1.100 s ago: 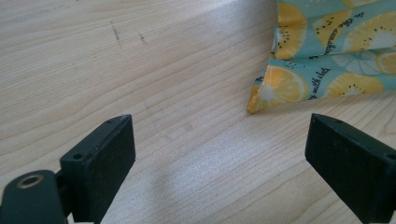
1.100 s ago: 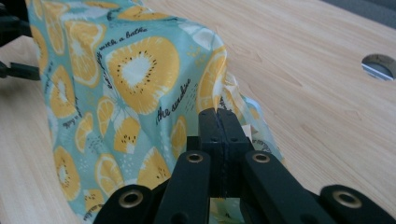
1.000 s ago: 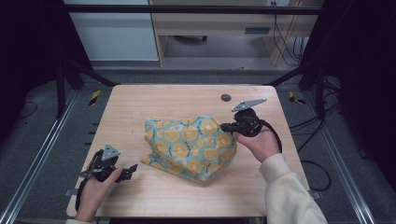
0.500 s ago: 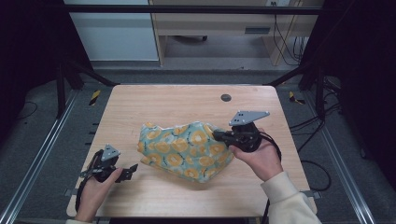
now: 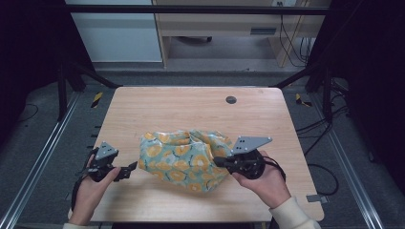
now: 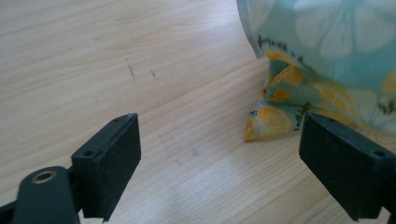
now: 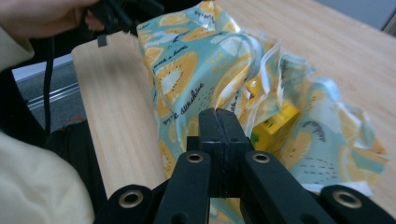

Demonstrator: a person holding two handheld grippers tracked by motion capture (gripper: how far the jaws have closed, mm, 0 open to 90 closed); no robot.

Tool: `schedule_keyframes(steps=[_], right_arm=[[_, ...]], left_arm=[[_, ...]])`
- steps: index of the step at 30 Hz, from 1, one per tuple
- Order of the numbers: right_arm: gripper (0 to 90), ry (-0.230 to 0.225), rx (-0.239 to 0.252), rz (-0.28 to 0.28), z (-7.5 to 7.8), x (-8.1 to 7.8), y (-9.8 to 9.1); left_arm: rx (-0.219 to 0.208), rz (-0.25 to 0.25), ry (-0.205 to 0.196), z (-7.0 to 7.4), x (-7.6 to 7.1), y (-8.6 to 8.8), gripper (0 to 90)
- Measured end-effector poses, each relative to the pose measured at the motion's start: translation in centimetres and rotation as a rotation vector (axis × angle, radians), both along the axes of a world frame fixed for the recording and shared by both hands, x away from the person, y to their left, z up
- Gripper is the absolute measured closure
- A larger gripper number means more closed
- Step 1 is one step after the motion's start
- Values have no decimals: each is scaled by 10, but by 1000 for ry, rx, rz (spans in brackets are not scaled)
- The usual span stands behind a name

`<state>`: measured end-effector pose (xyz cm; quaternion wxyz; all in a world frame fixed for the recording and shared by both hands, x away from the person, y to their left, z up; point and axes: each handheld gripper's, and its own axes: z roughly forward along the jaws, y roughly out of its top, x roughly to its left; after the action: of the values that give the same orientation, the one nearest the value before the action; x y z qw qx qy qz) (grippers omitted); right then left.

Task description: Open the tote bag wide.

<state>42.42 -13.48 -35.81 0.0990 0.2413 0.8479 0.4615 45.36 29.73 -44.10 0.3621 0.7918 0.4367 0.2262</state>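
- Two grippers flank a lemon-print bag point(image 5: 186, 160) mid-table point(image 5: 191, 109) in the high view; the right gripper point(image 5: 220, 161) touches its right edge.
- Left gripper view: left gripper point(image 6: 219, 154) jaws wide apart, bag corner point(image 6: 271, 119) just beyond them, untouched.
- Right gripper view: right gripper point(image 7: 218, 122) jaws pressed together against the bag's edge; a yellow item point(image 7: 275, 123) shows inside.

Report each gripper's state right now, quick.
Left gripper: open, holding nothing, a corner of the lemon-print bag just ahead of its jaws.
Right gripper: shut, pinching the lemon-print bag's edge.
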Motion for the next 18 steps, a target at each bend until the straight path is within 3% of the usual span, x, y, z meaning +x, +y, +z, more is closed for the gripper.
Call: schedule_keyframes(steps=[4, 10, 12, 16, 18], right_arm=[[900, 24, -4, 14, -13, -3, 3], [900, 32, -16, 17, -18, -3, 5], [900, 35, -21, 16, -20, -3, 5], [900, 42, -19, 18, -23, -3, 5], [900, 44, -23, 20, -25, -3, 5]], left_arm=[[19, -14, -10, 15, 4, -1, 154], [40, -51, -42, 42, 15, -11, 183], [39, -71, -41, 50, 21, -16, 199], [92, -119, -29, 63, 34, -29, 215], [97, -141, -14, 67, 41, -36, 219]])
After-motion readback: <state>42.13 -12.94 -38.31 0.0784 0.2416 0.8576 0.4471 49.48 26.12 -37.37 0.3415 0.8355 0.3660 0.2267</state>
